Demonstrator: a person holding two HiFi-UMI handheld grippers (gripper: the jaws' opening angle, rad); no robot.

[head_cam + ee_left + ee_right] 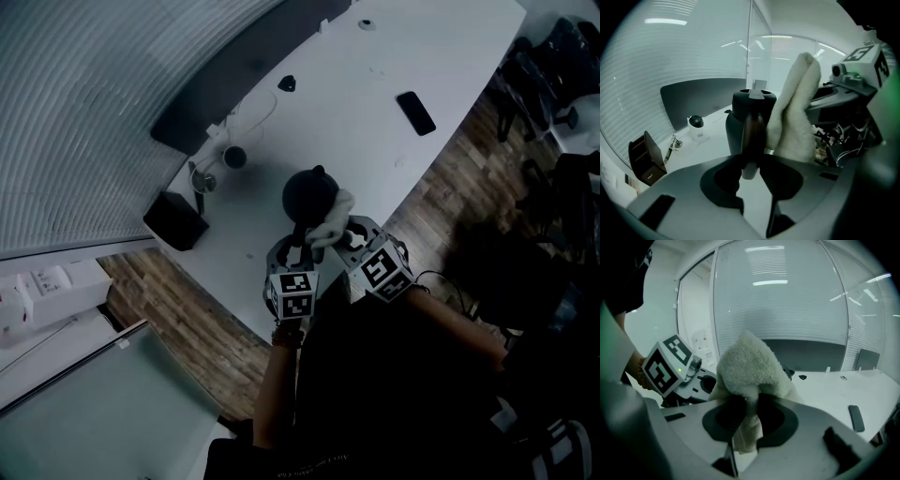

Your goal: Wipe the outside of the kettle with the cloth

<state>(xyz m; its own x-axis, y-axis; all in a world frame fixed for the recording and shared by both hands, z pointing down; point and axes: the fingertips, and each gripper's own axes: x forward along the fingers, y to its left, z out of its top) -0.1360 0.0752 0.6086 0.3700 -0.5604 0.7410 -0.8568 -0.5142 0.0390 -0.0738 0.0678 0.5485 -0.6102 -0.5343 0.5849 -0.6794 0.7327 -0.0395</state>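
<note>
A dark kettle stands on the white table near its front edge. In the left gripper view the kettle is upright, and its dark handle is clamped between the jaws of my left gripper. My right gripper is shut on a bunched pale cloth. The cloth lies against the kettle's right side, beside the handle. From above, the left gripper and right gripper sit close together. The cloth hides most of the kettle in the right gripper view.
A black phone lies to the far right on the table. A black box, a small round white device and a cable sit to the left. A dark panel runs along the back. Dark chairs stand on the wooden floor.
</note>
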